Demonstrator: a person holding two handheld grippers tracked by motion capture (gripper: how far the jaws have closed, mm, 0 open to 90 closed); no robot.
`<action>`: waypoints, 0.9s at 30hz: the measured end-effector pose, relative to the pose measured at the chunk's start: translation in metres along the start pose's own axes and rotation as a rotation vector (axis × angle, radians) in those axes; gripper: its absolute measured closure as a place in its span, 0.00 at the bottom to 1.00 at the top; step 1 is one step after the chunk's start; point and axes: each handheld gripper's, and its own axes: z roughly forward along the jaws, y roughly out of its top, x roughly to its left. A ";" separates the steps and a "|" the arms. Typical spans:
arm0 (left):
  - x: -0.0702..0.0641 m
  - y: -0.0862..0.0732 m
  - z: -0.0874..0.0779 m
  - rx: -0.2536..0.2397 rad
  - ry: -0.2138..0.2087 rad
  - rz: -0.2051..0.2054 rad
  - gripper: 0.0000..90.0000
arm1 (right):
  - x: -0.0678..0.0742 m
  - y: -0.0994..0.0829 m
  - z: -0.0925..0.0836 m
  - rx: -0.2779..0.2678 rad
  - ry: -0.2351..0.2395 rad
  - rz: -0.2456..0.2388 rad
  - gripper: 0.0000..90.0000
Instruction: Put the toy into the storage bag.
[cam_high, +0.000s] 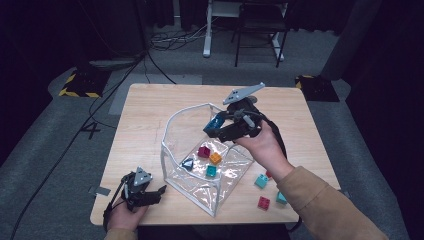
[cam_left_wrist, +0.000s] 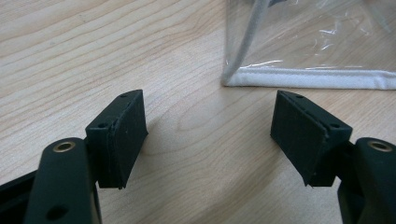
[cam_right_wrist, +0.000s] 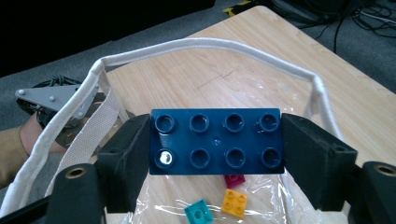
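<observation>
A dark blue eight-stud brick (cam_right_wrist: 216, 142) is clamped end to end between the jaws of the right gripper (cam_right_wrist: 216, 154), held over the open top of a clear bag (cam_high: 172, 167) on a wooden table (cam_high: 145, 115). The left gripper (cam_left_wrist: 209, 135) is rested near the bag's corner, jaws wide apart and holding nothing. No legible writing is seen.

Bag (cam_left_wrist: 322, 42) cut off at top.
</observation>
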 end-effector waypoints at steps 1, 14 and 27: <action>0.000 0.000 0.000 0.000 0.000 0.000 0.30 | 0.001 0.000 0.003 0.010 0.001 -0.001 0.31; 0.000 0.000 0.000 0.000 0.000 0.000 0.30 | 0.003 -0.004 0.040 0.164 0.011 0.031 0.31; 0.000 0.000 0.000 0.000 0.000 0.001 0.30 | 0.006 -0.006 0.044 0.175 0.076 0.025 0.21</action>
